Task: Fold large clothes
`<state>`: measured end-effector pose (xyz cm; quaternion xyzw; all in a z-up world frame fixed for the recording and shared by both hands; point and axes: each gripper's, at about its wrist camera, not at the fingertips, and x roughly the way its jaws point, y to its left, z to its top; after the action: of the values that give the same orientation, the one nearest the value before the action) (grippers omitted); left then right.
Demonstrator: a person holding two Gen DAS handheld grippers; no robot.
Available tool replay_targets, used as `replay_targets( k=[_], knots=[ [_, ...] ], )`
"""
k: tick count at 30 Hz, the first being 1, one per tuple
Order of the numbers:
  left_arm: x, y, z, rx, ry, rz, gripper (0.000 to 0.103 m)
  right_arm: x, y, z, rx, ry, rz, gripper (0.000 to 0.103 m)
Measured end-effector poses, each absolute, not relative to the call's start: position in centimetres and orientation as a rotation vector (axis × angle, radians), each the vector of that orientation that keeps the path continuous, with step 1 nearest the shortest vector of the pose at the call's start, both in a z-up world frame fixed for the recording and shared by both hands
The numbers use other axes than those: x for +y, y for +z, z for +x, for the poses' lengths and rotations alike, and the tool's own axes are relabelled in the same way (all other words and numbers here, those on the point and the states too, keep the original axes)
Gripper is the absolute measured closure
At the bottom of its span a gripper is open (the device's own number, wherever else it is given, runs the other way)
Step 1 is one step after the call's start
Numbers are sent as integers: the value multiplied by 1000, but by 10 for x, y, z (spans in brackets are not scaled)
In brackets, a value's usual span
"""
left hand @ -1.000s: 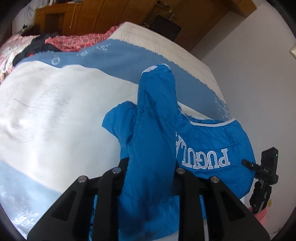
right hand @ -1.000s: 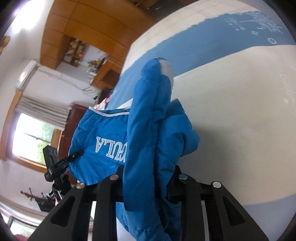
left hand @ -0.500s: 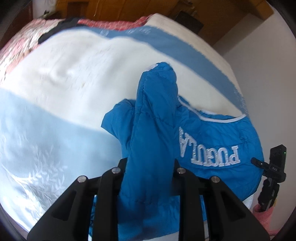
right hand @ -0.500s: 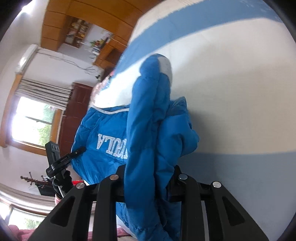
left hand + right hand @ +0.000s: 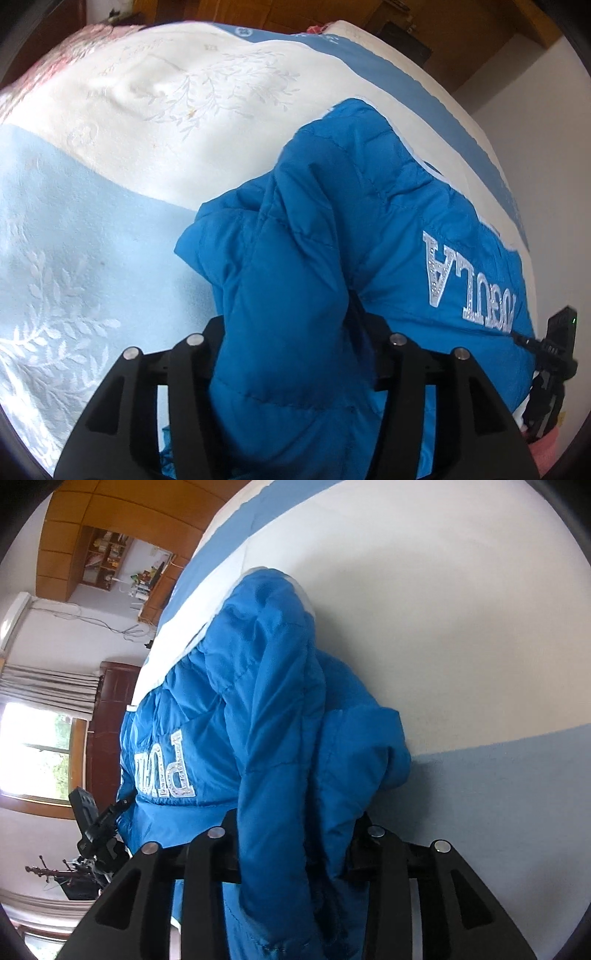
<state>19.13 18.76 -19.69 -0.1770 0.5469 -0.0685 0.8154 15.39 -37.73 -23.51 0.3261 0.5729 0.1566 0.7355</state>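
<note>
The blue jacket [image 5: 388, 229] carries white studded lettering [image 5: 469, 291], upside down in the left wrist view, reading "UGULA" (the first letter cut off). The right wrist view shows it sideways [image 5: 166, 771], "PUGU".

A bright blue quilted jacket [image 5: 332, 229] [image 5: 280, 709] with white trim and silver lettering lay bunched on the bed. One padded fold of it rose up, doubled over the body.
</note>
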Motion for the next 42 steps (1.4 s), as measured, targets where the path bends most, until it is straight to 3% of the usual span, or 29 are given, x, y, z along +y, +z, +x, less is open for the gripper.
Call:
replay_targets(
  k=[5,9,12,16,24,42],
  knots=[
    [194,-179,189,1191,-130,-397,50,-377,-209,139,1250,285,620,57],
    [204,-147,174,1131,-79,-386,51,-372,-171,117,1199,179,442,57],
    [203,-119,159,1071,-45,-318,51,-360,-143,101,1115,122,334,58],
    [171,-95,142,1007,-86,-208,52,-325,-122,82,1028,152,227,67],
    [112,-119,133,1011,-163,-89,51,-289,-137,67,1010,206,142,72],
    [91,-175,133,1110,-185,38,51,-263,-185,77,1086,109,82,74]
  ],
)
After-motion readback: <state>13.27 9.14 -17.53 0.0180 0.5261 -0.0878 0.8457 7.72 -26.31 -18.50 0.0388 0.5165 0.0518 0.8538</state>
